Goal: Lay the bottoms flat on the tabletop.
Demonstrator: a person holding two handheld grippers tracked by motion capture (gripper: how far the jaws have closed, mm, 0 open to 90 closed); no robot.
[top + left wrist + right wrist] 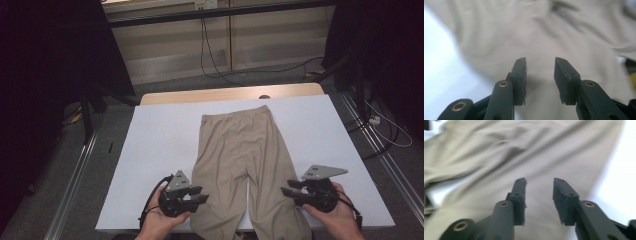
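Trousers: a pair of beige trousers (240, 160) lies flat on the worktop, waistband at the far end, both legs running toward the person and over the near edge.
Worktop: a white sheet covers the worktop (155, 150); a strip of bare wood shows along its far edge.
Left gripper: the left gripper (199, 194) sits in the person's left hand (159, 222) at the near left, just beside the outer edge of the left trouser leg, pointing inward toward the cloth.
Left fingers: in the left gripper view the two black fingers (520, 80) stand apart with a clear gap; beige cloth lies beyond them and nothing is pinched between the pads.
Right gripper: the right gripper (290, 194) rests in the right hand (340, 215) at the near right, at the outer edge of the right trouser leg, also pointing inward.
Right fingers: the right gripper view shows its fingers (565, 200) parted, with creased cloth beyond and white worktop off to one side; no fabric is caught between them.
Contact: whether either fingertip brushes the fabric is hard to say, since both close views are blurred; they seem to hover just above it.
Surroundings: grey floor (60, 170) with metal rails on either side, cables trailing behind the worktop.
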